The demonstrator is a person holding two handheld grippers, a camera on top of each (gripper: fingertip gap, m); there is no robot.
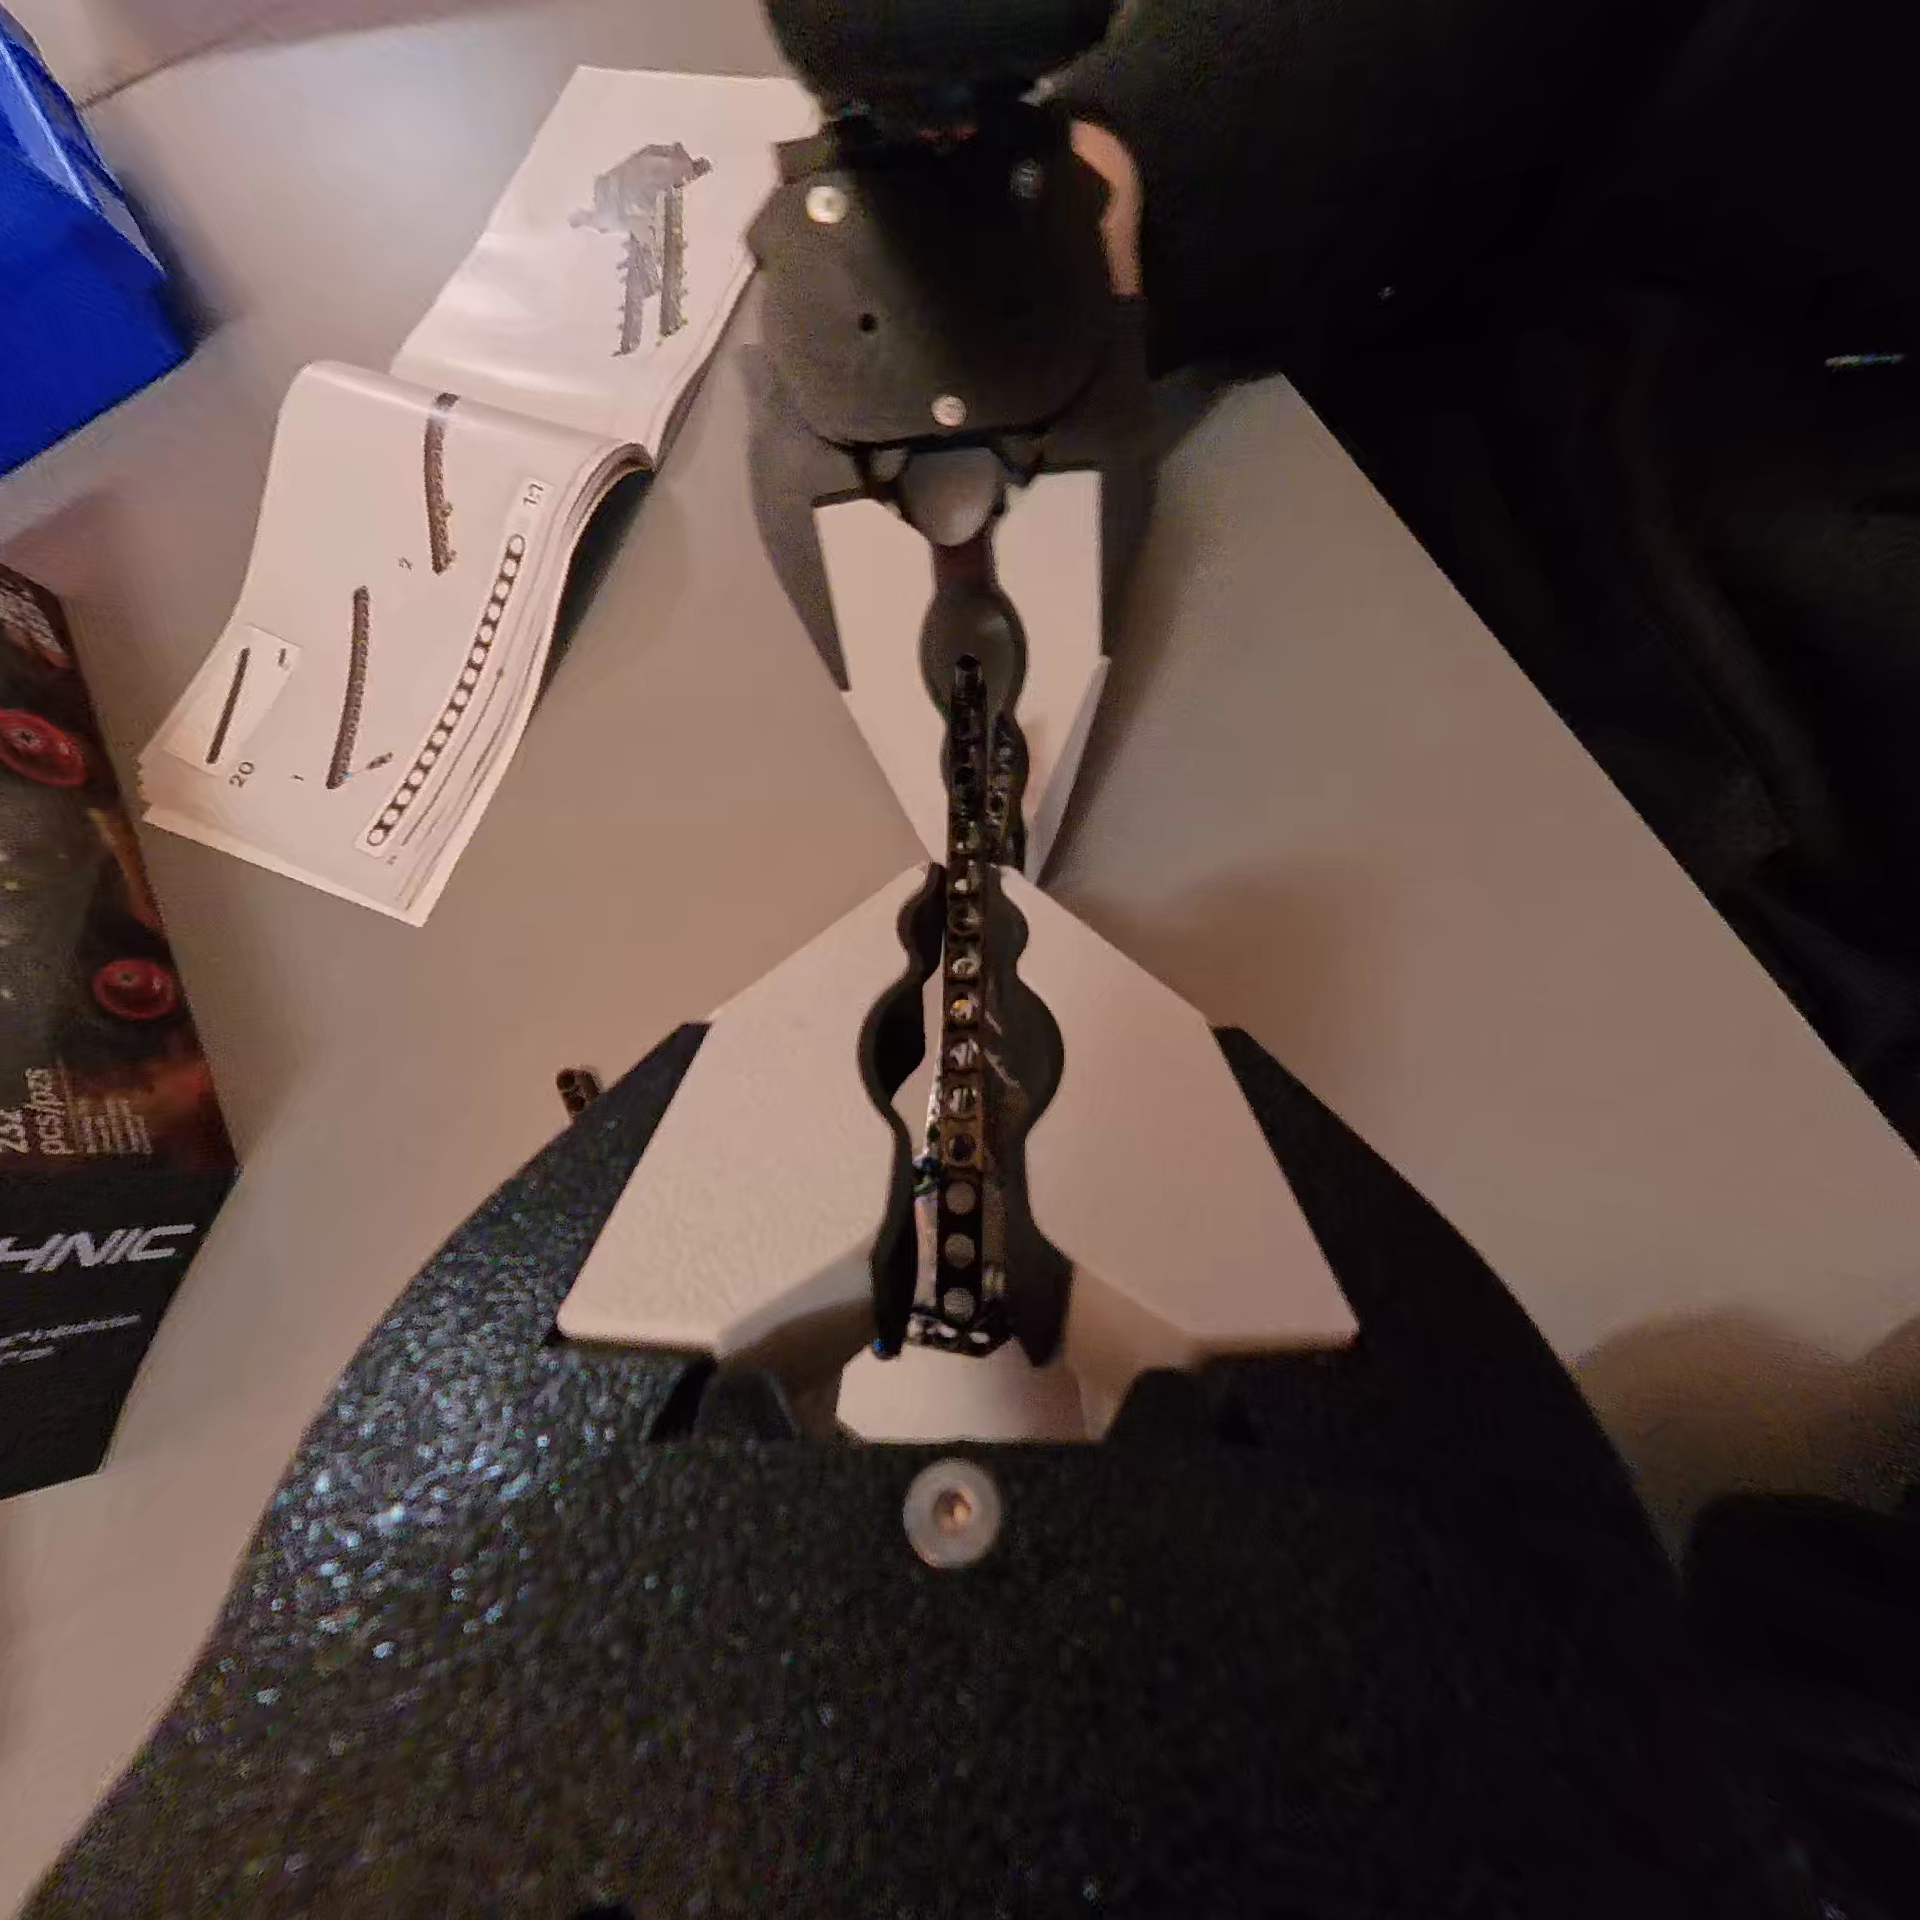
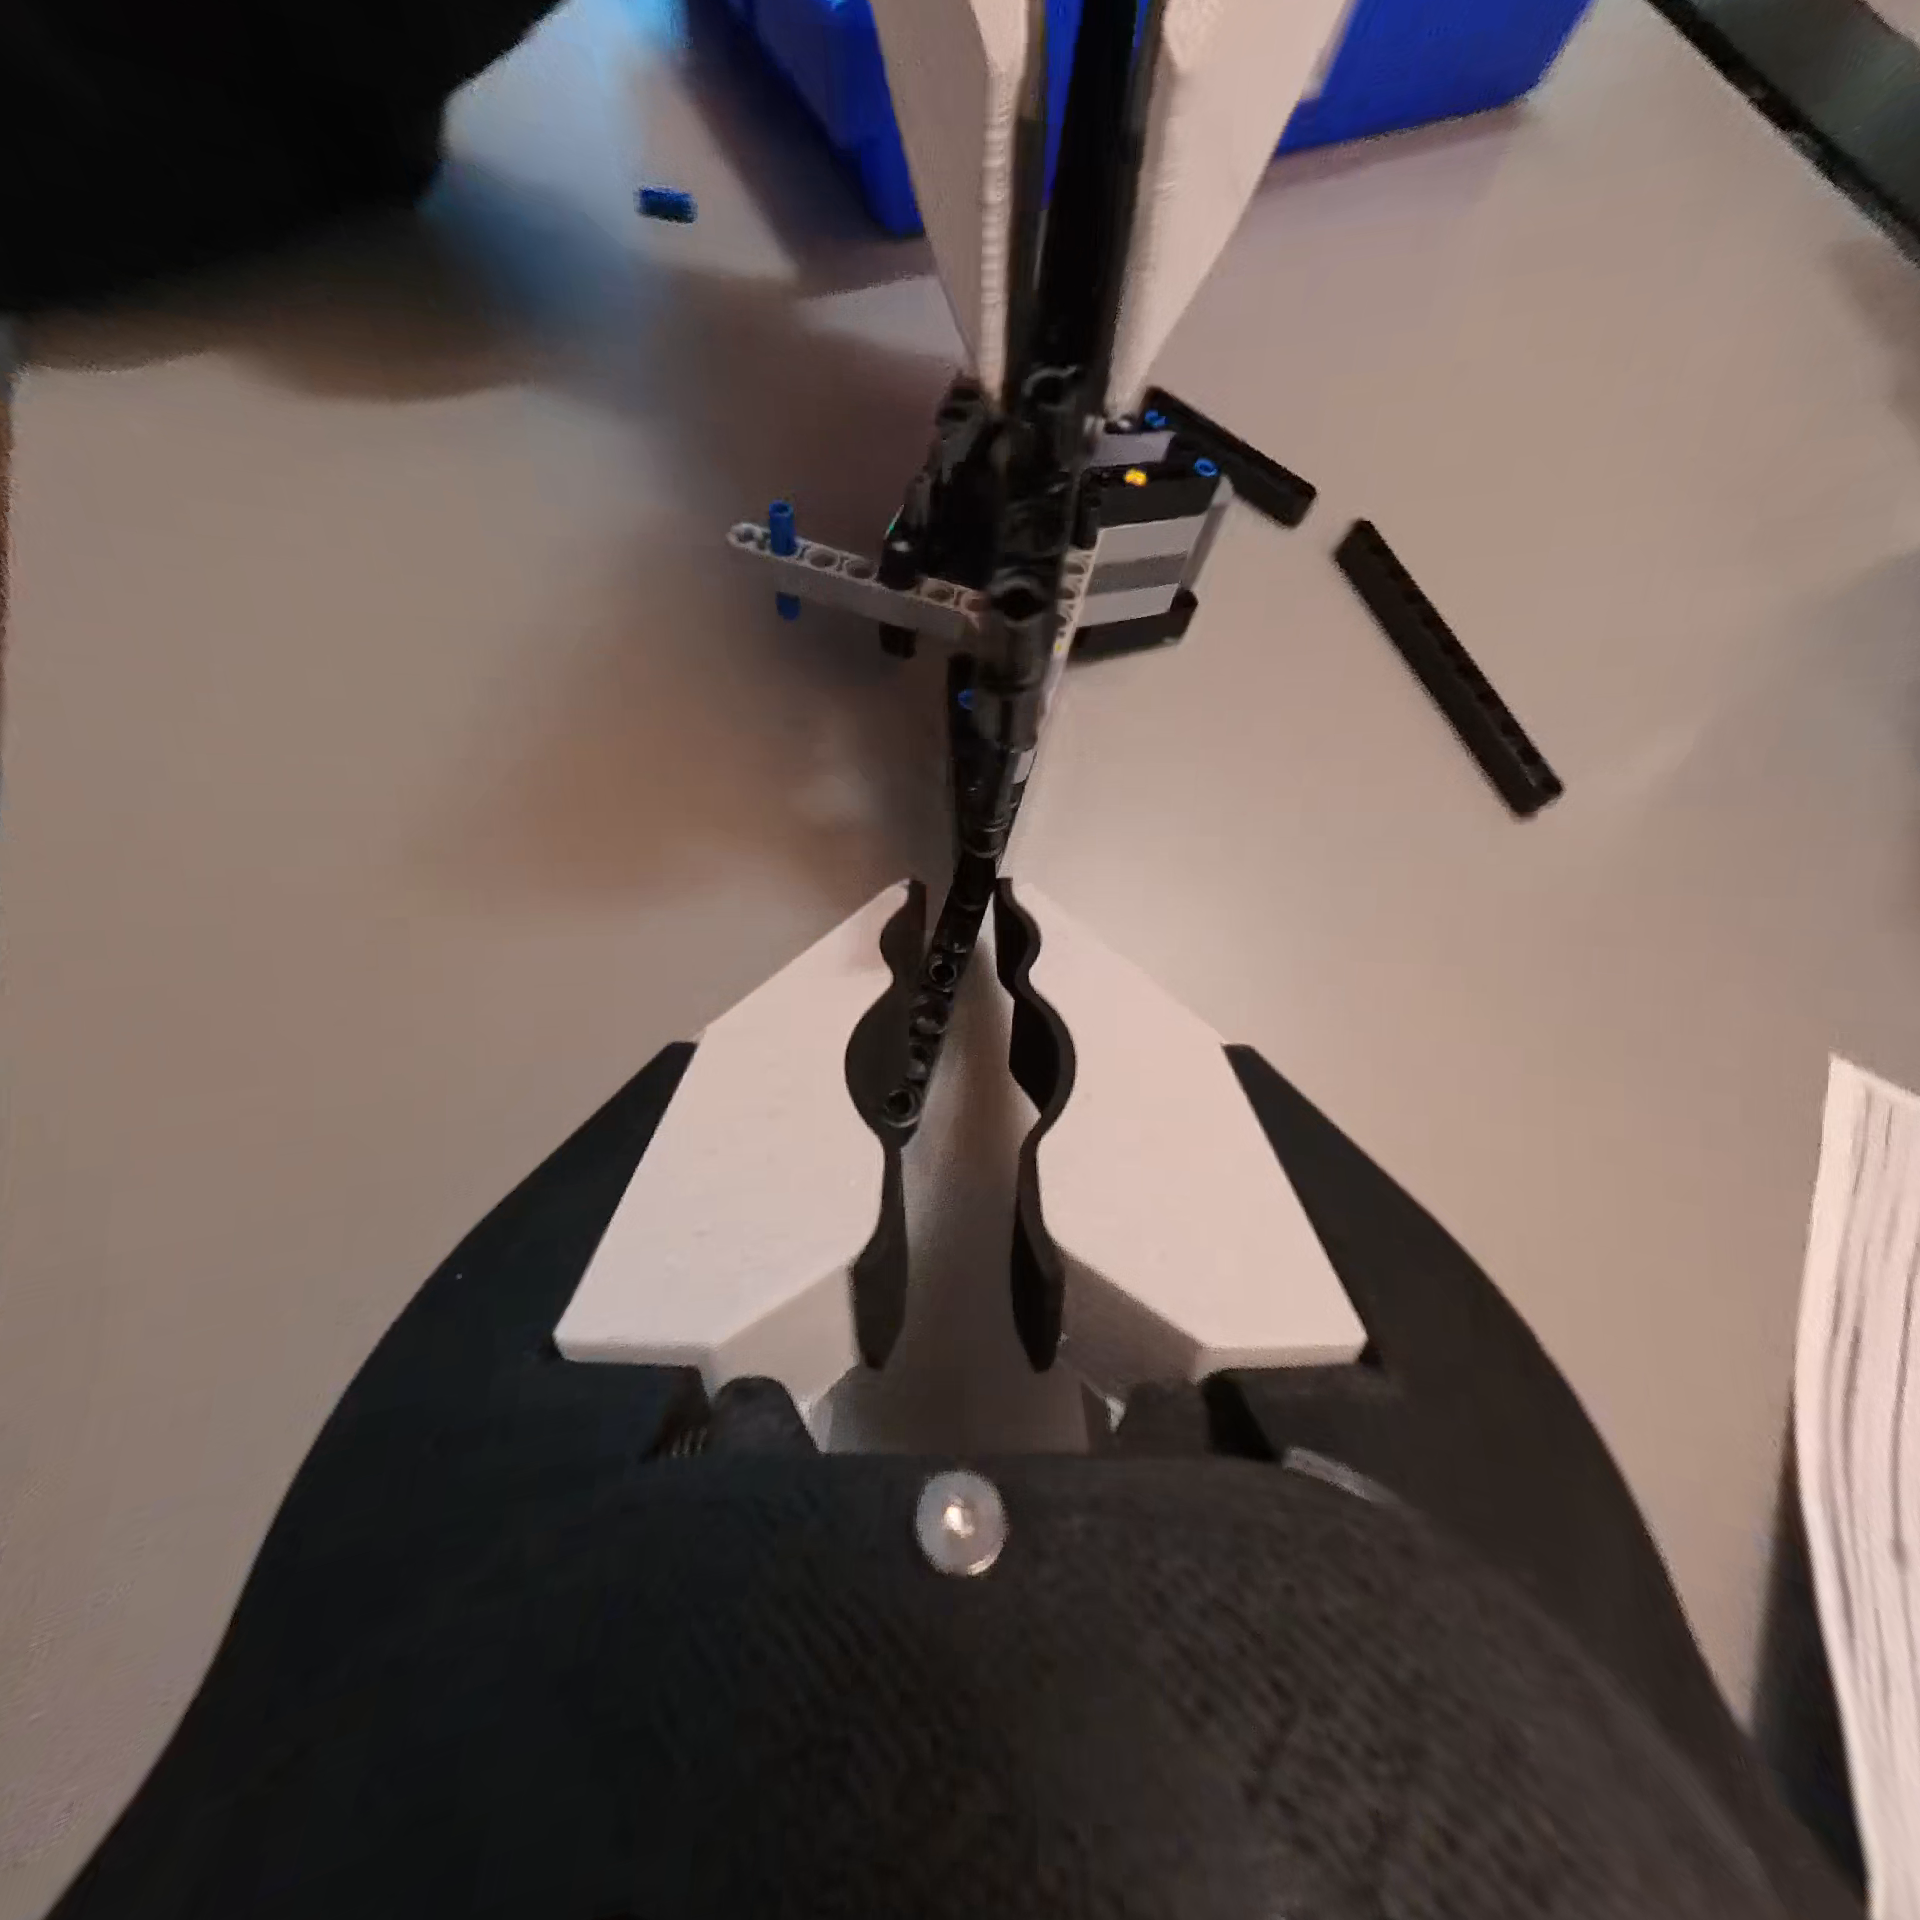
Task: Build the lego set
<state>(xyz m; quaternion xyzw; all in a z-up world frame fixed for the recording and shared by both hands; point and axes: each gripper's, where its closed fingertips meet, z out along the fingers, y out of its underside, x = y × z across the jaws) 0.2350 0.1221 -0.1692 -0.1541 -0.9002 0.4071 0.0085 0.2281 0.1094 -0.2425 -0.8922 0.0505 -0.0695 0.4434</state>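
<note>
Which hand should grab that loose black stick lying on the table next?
Right, probably. The loose black beam lies just right of the right gripper, which pinches only the end of the long beam assembly. The left gripper clamps far more of it, so it can hold on alone.

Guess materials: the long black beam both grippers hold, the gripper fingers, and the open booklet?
Long black beam: glossy moulded plastic, likely; its round holes catch highlights. Left gripper fingers: matte white, probably printed plastic, with wavy black pads, perhaps rubber. Booklet: paper; its pages curl at the spine.
</note>
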